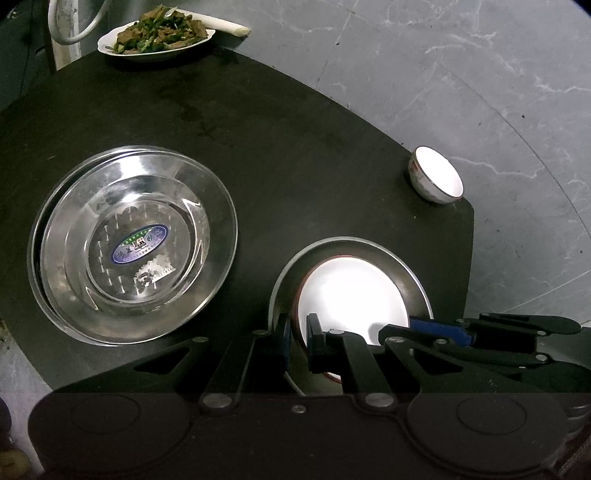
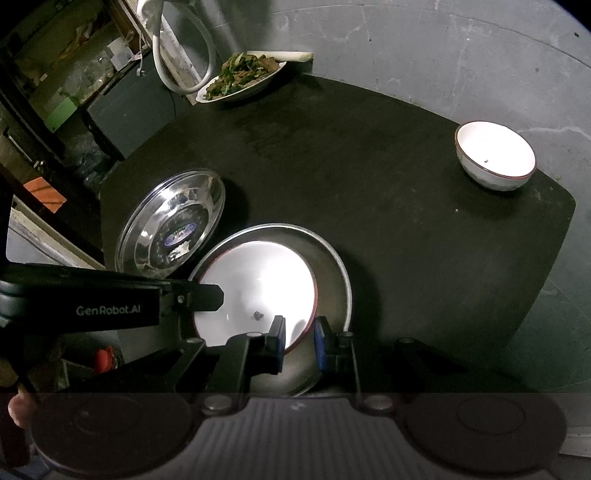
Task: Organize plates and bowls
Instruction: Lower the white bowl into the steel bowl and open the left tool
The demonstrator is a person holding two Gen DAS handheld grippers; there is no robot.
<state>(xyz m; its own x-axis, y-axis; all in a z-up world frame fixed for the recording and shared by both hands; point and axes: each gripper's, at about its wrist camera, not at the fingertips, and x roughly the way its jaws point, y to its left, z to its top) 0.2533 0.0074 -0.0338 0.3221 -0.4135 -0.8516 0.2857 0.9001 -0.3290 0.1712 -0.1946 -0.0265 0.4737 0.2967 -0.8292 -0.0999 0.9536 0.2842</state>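
Two grippers meet at one white bowl [image 1: 351,291] sitting inside a steel plate [image 1: 410,273] on the dark tabletop [image 1: 295,147]. The left gripper [image 1: 299,338] has its jaws clamped on the bowl's near rim, one pad inside and one outside. The right gripper [image 2: 300,341] straddles the rim on the other side, jaws slightly apart. Left of the left jaws lie stacked steel plates [image 1: 133,243]. Ahead and right, near the tabletop's edge, stands a small white bowl [image 1: 437,173]; far ahead sits a dish of cooked food [image 1: 159,35].
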